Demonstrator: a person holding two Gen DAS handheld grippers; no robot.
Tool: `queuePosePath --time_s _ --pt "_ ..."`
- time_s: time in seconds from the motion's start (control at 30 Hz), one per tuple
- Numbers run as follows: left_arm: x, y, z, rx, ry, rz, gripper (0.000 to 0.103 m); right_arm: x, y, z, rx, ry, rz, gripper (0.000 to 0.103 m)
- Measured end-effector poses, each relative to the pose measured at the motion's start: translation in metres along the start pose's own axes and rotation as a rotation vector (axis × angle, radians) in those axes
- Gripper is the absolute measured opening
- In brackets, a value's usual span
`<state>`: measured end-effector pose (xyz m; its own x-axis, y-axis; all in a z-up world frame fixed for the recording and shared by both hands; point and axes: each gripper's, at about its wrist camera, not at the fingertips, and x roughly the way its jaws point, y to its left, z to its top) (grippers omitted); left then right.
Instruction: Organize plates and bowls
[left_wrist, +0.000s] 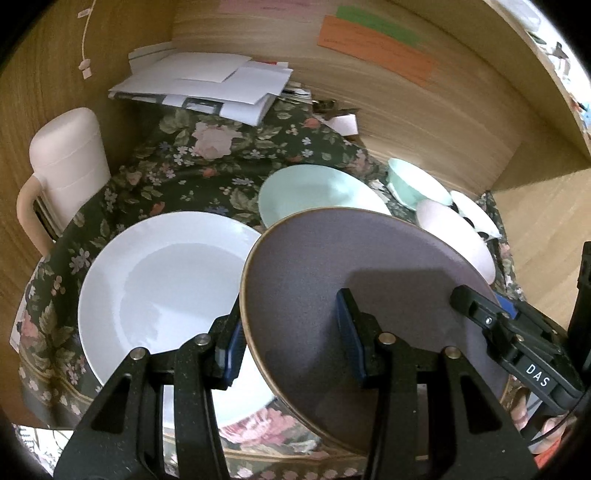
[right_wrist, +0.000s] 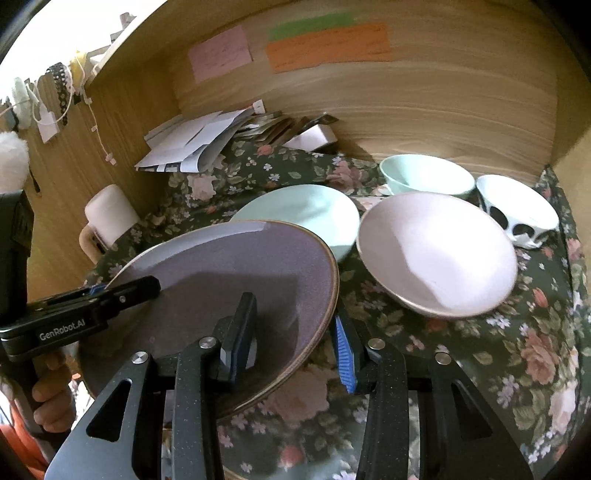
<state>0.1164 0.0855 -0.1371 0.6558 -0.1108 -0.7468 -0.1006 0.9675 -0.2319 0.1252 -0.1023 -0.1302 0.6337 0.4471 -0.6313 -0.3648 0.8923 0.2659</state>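
Both claws, left claw (left_wrist: 291, 332) and right claw (right_wrist: 293, 343), are clamping opposite rims of our stiff, slippery, breakable round grey-purple ceramic plate (left_wrist: 354, 266); we are judging rim grips safest.

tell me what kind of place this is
Probably a home desk nook, not a kitchen: a flowered cloth over the top, loose papers at the back, and paper notes on the wooden wall.

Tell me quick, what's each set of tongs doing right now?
Left tongs: shut on the purple plate's left rim.
Right tongs: shut on the same plate's right rim.
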Motion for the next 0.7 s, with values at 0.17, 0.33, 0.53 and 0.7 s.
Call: queuePosePath --time_s 0.17,0.33,0.53,0.7 --pt "-0.002 -0.012 -0.006 0.016 0.008 -0.009 0.046 -0.011 -0.009 -0.009 0.017 -0.008 -0.008 0.036" --pt "-0.003 -0.024 -0.015 0.034 0.015 -0.017 0.046 -0.020 -0.019 -0.019 0.038 -0.012 -0.016 0.036" --pt "0.001 -0.036 -0.024 0.044 0.032 -0.025 0.046 -0.026 -0.031 -0.029 0.058 -0.004 -0.023 0.036" --pt "0.008 -0.043 -0.032 0.049 0.057 -0.025 0.046 -0.026 -0.039 -0.036 0.069 0.015 -0.025 0.036"
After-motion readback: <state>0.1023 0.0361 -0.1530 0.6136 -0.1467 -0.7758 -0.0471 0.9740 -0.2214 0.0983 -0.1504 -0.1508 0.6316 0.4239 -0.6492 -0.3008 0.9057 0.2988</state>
